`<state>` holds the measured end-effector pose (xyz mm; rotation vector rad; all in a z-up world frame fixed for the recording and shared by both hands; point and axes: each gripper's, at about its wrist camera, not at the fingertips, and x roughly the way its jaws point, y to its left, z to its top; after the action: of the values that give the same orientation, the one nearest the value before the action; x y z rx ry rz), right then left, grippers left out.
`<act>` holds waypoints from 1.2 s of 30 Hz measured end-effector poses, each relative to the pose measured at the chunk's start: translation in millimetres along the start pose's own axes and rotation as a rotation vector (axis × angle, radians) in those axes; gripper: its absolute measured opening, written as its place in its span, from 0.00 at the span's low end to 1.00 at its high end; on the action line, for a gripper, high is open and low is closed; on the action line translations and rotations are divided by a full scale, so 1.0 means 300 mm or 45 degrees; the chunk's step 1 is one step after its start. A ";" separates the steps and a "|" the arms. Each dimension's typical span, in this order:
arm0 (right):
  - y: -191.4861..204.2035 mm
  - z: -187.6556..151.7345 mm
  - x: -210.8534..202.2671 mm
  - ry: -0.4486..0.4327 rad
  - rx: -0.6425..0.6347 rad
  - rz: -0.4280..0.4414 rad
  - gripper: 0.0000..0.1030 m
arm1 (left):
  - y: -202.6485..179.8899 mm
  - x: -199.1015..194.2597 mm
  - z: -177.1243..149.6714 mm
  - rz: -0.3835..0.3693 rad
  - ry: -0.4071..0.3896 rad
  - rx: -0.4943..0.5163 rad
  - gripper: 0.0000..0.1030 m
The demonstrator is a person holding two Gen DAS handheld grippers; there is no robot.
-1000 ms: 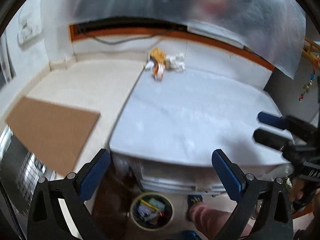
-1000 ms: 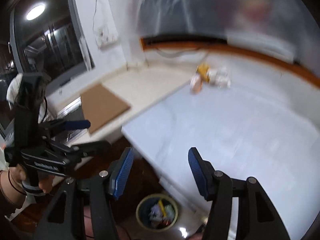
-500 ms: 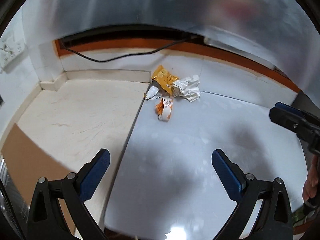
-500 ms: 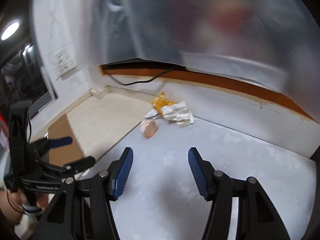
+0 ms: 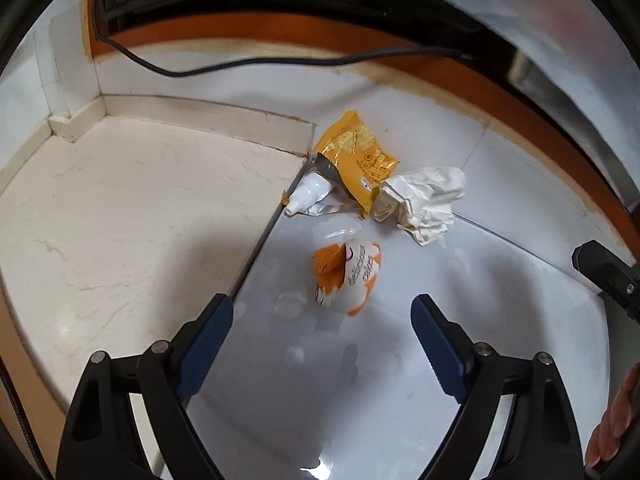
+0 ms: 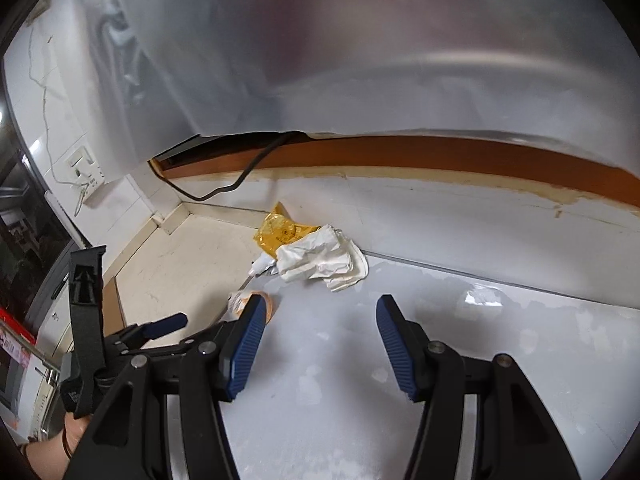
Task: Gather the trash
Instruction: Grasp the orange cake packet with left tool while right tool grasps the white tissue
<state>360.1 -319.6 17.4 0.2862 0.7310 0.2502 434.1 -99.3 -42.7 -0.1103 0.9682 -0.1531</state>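
Four bits of trash on the grey worktop [image 5: 500, 360], both pairs of fingers empty.

Nearest, the orange-and-white wrapper [image 5: 347, 276] lies just beyond the left gripper [image 5: 322, 312], between its fingers' lines but untouched; those fingers have just been closing yet stand wide. Farther back cluster one small white bottle [image 5: 310, 192], one yellow packet [image 5: 356, 156] and one crumpled white paper [image 5: 424, 202]. The right gripper [image 6: 318, 318] hovers half-spread, the paper well ahead. Only its view shows the wall socket [image 6: 86, 170].

A home room: tiled wall [image 6: 120, 200] with a wall socket [image 6: 86, 168], marble ledge [image 5: 132, 224], snack wrappers [image 5: 356, 156] littering the glossy desk [image 5: 360, 380].
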 end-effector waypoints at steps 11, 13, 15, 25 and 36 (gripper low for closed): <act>-0.028 0.057 0.234 0.032 0.114 -0.035 0.63 | -0.018 0.169 0.038 0.000 0.065 -0.056 0.48; -0.019 0.071 0.275 0.025 0.119 -0.060 0.64 | -0.019 0.168 0.037 -0.003 0.047 -0.055 0.35; -0.012 0.090 0.309 0.001 0.137 -0.085 0.67 | -0.017 0.166 0.033 -0.004 0.043 -0.062 0.27; -0.012 0.088 0.480 0.062 0.242 -0.078 0.68 | 0.059 0.054 -0.040 -0.006 -0.019 -0.095 0.26; 0.118 -0.050 0.439 0.114 0.036 0.174 0.47 | 0.086 -0.057 -0.138 -0.052 -0.009 -0.030 0.26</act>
<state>439.8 -241.7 -62.4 0.3541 0.8048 0.3849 392.4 -72.0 -56.2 -0.1523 0.9617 -0.1784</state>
